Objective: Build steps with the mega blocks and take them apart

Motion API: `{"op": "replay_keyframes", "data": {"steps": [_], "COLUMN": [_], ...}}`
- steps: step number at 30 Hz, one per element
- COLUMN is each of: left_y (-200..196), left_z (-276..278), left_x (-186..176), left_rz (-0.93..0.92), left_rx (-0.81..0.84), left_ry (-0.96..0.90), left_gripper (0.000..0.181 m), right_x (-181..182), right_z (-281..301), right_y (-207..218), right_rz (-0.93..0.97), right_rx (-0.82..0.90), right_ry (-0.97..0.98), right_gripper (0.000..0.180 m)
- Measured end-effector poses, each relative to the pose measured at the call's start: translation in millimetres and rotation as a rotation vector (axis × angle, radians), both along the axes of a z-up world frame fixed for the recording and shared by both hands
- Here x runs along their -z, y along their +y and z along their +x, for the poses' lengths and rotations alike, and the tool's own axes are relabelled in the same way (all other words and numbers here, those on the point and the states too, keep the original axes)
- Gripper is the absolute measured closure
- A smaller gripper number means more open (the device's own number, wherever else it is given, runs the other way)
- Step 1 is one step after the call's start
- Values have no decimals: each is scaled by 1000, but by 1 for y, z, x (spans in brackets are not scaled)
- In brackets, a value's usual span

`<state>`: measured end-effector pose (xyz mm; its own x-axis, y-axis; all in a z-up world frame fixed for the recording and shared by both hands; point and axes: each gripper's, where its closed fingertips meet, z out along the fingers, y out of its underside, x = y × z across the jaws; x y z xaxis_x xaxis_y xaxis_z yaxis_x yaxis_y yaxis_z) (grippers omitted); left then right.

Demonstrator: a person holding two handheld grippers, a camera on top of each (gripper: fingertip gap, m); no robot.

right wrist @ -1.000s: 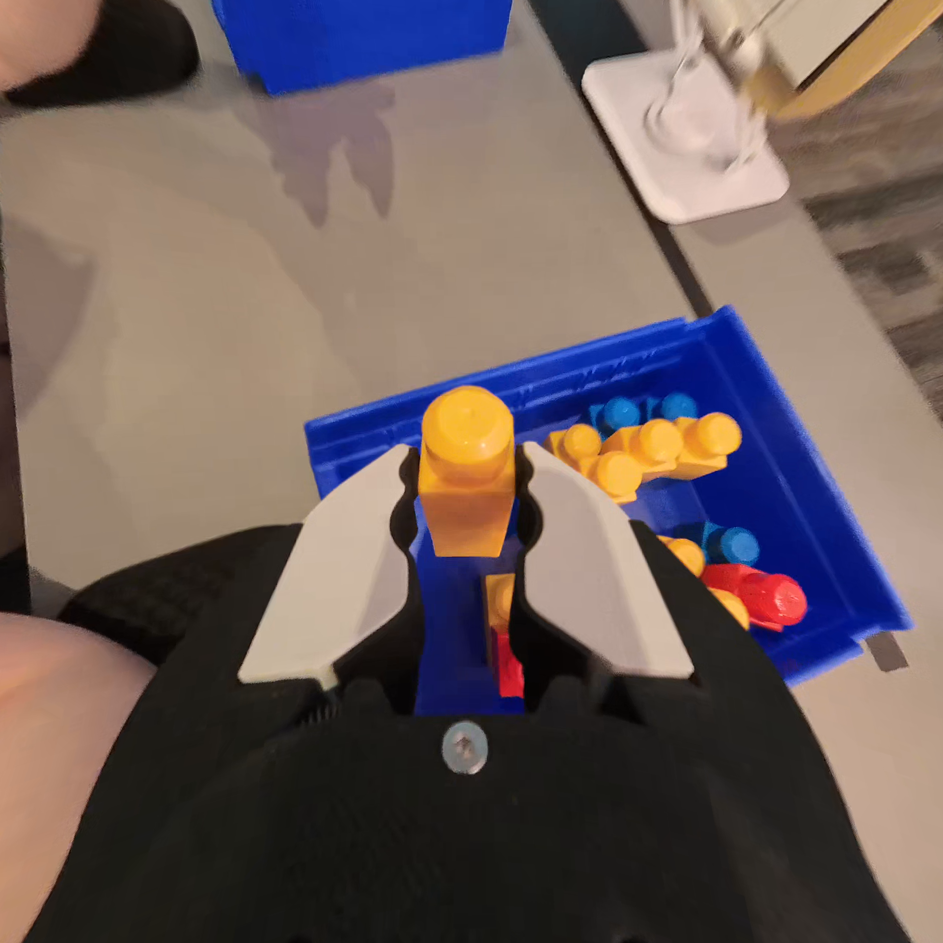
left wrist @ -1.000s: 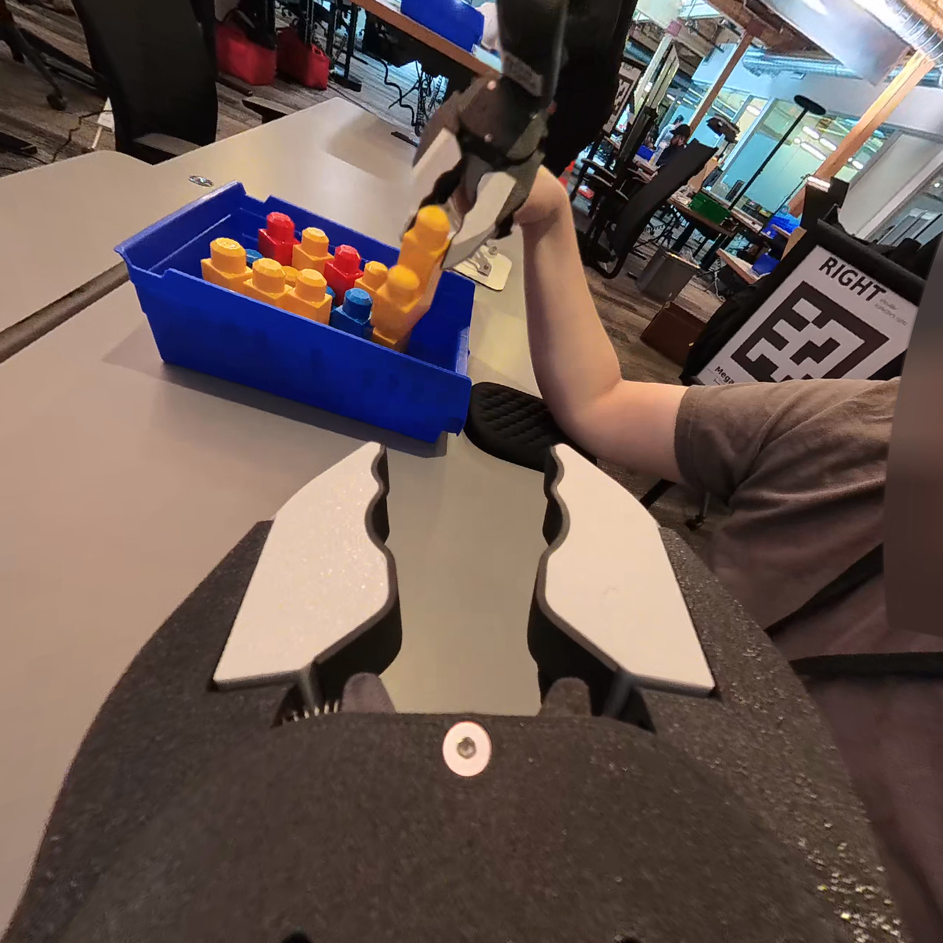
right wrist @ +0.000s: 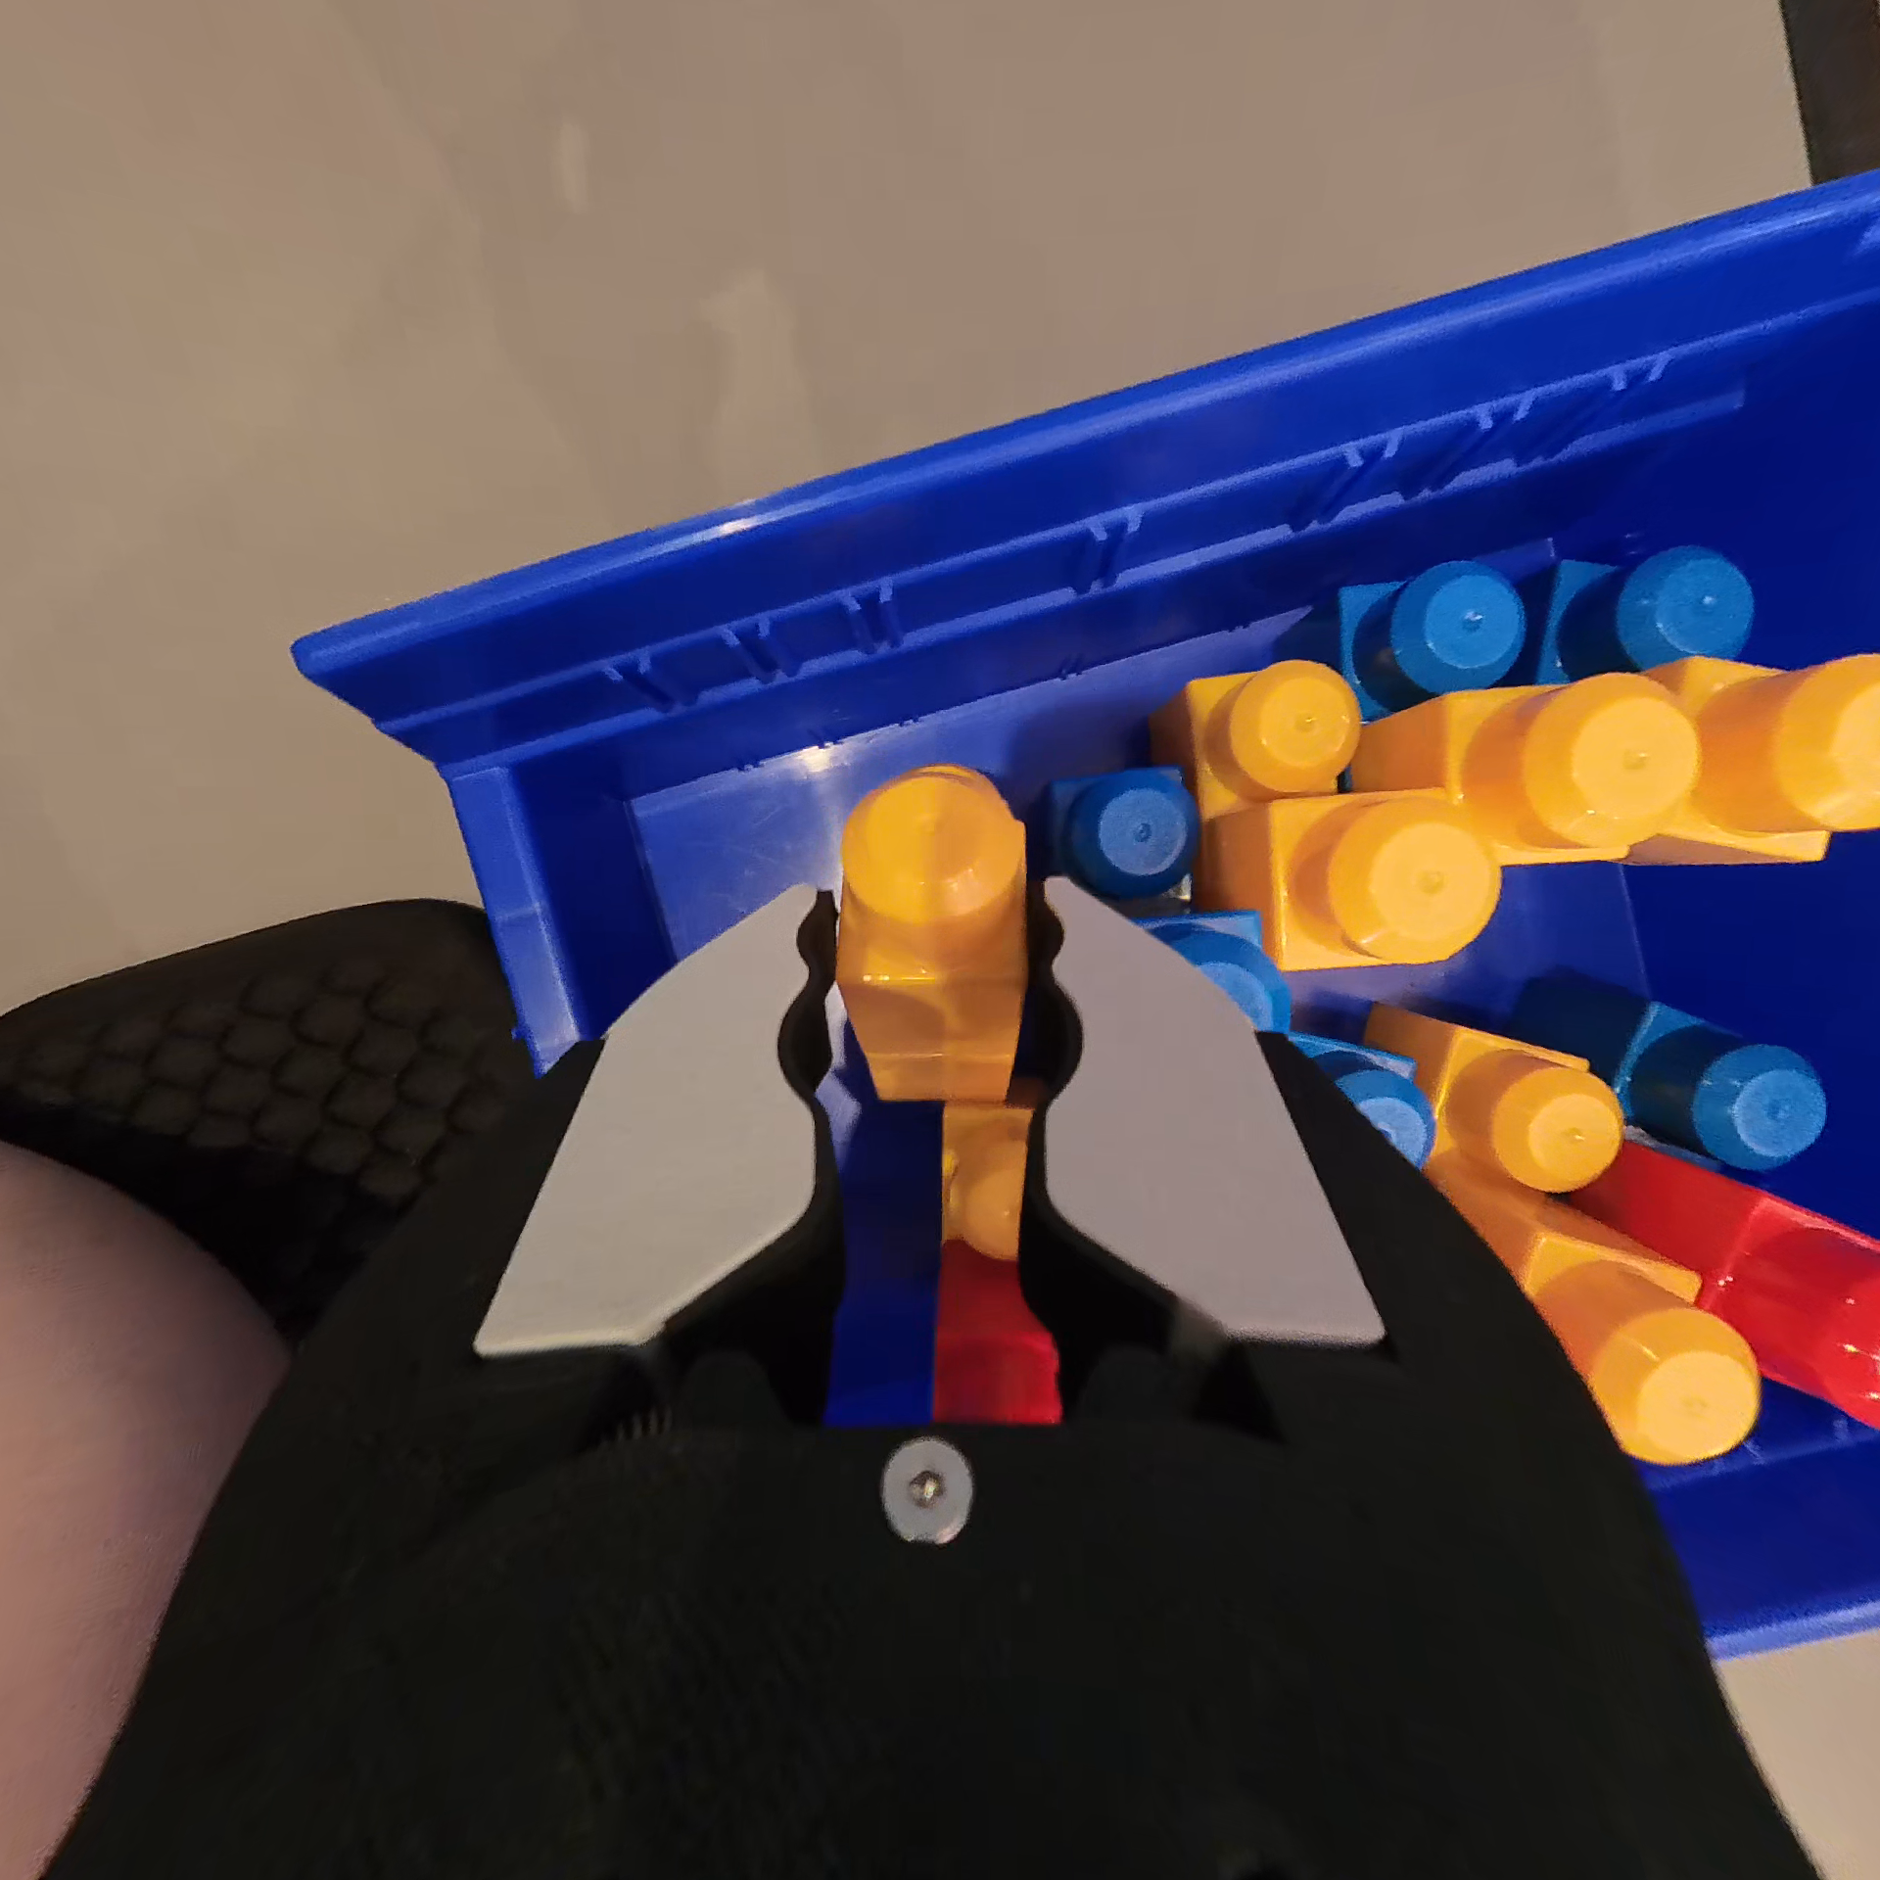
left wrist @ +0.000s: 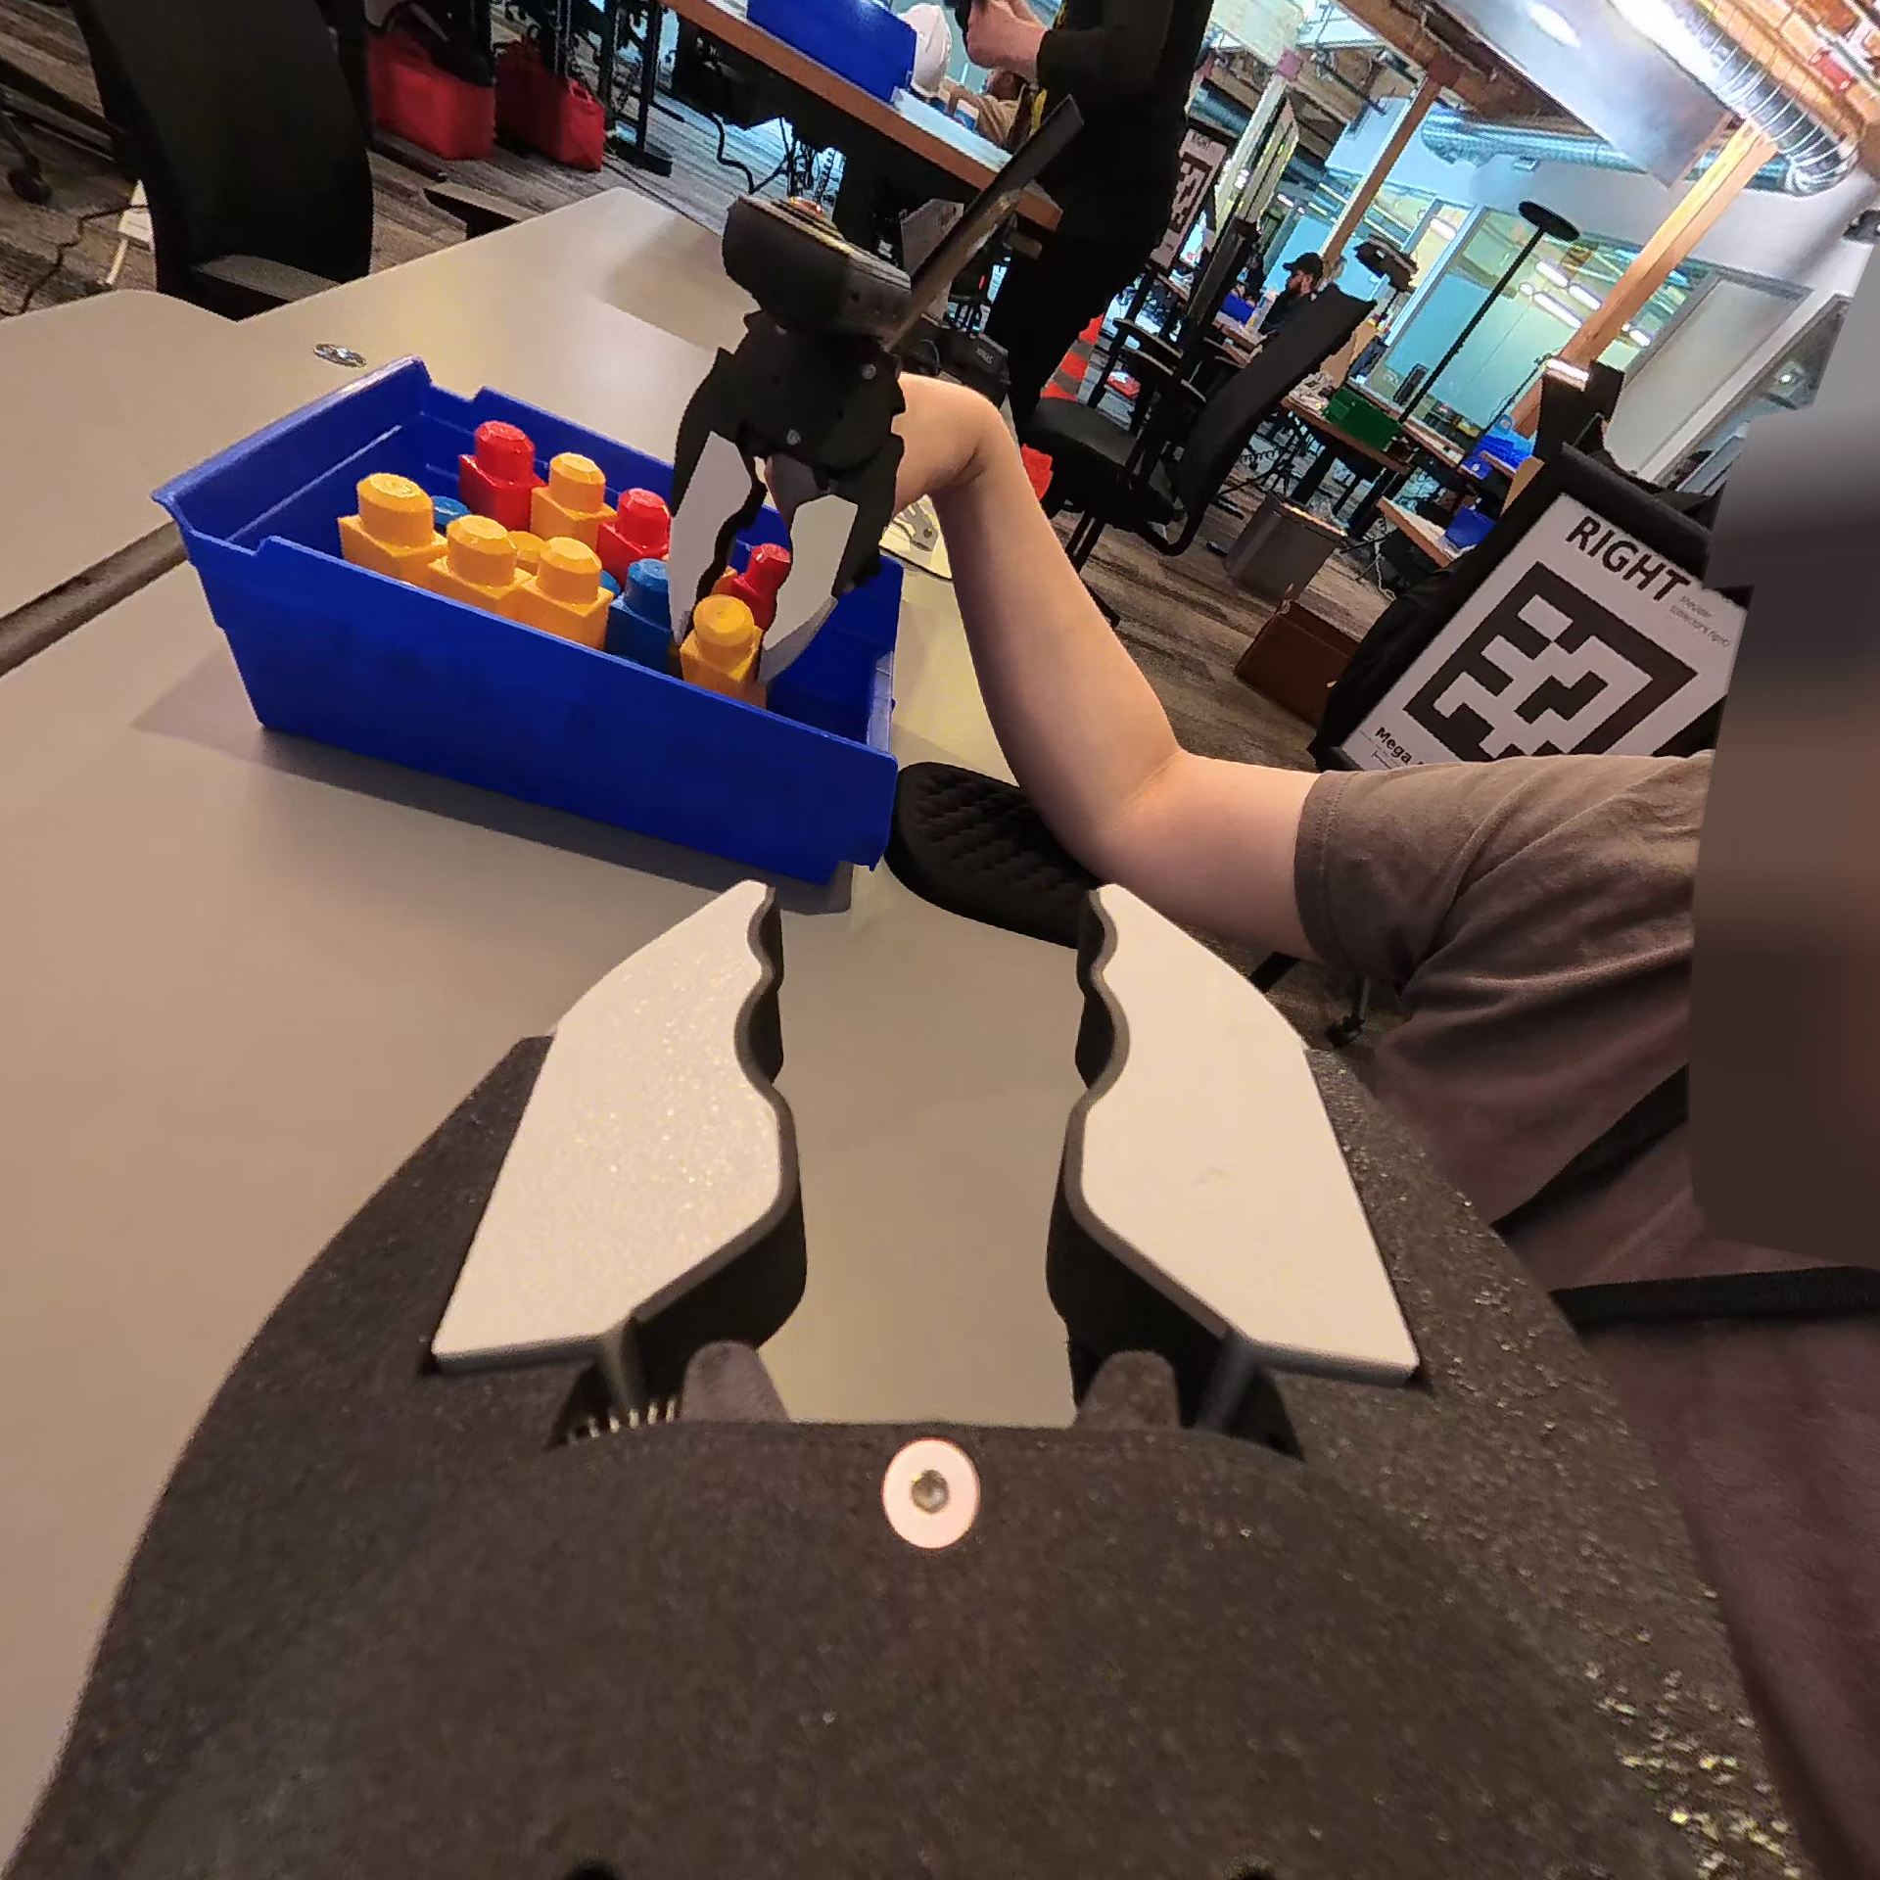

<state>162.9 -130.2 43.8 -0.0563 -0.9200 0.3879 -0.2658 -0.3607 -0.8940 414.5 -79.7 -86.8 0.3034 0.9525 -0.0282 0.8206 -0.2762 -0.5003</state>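
Right gripper [right wrist: 931, 905] closed onto an orange block [right wrist: 931, 956], the two grey fingers [right wrist: 671, 1139] pressing its side faces, gap only as wide as the block. Seen also from the left wrist view, reaching down into the near right corner of the blue bin [left wrist: 529, 702], tips around the same orange block [left wrist: 720, 643]. Block standing upright there, stud on top, long axis vertical; in the right wrist view the stud pointing away along the fingers, toward the bin wall [right wrist: 1017, 570]. Cannot tell whether the block base rests on the bin floor or is a little lifted.

Left gripper [left wrist: 928, 916] wide open, holding nothing, hovering above the grey table [left wrist: 203, 1017] just in front of the bin, fingers pointing toward the bin and a black textured pad [left wrist: 977, 844].

Inside the bin, other orange blocks [left wrist: 478, 554], red blocks [left wrist: 504, 468] and blue blocks [left wrist: 641, 610], standing with studs up, packed close together toward the far and left part.

Between the right fingers, behind the held block, only slices of another orange piece [right wrist: 982, 1190] and a red piece [right wrist: 992, 1353]; shape not readable. Blocks at the right edge of the right wrist view cut off by the frame. Lower parts of most blocks hidden by the bin wall in the left wrist view.
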Motion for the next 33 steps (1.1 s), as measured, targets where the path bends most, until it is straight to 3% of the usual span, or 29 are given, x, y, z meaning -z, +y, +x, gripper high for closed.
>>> {"op": "replay_keyframes", "data": {"steps": [16,20,23,26,28,30,33], "left_y": [-3,-3,4,20,32,46,82], "left_z": [3,-1,-11,-36,-58,-85,-145], "left_x": [1,-5,-19,-43,-60,-69,-66], "left_rz": [-10,2,47,166,261,361,473], "left_rx": [15,9,-38,-164,-273,-405,-721], "left_ry": [-1,-12,-40,-71,-88,-39,173], "left_gripper": [127,127,127,128,127,126,119], "right_x": [5,-20,-74,-141,-168,-161,-112], "right_z": [3,5,3,30,65,103,147], "right_y": [-2,-2,1,21,32,42,50], "right_rz": [-52,47,285,593,657,587,358], "right_rx": [42,53,50,245,459,674,921], "right_ry": [-41,2,160,345,477,531,433], "right_gripper": [140,139,138,135,129,129,129]}}
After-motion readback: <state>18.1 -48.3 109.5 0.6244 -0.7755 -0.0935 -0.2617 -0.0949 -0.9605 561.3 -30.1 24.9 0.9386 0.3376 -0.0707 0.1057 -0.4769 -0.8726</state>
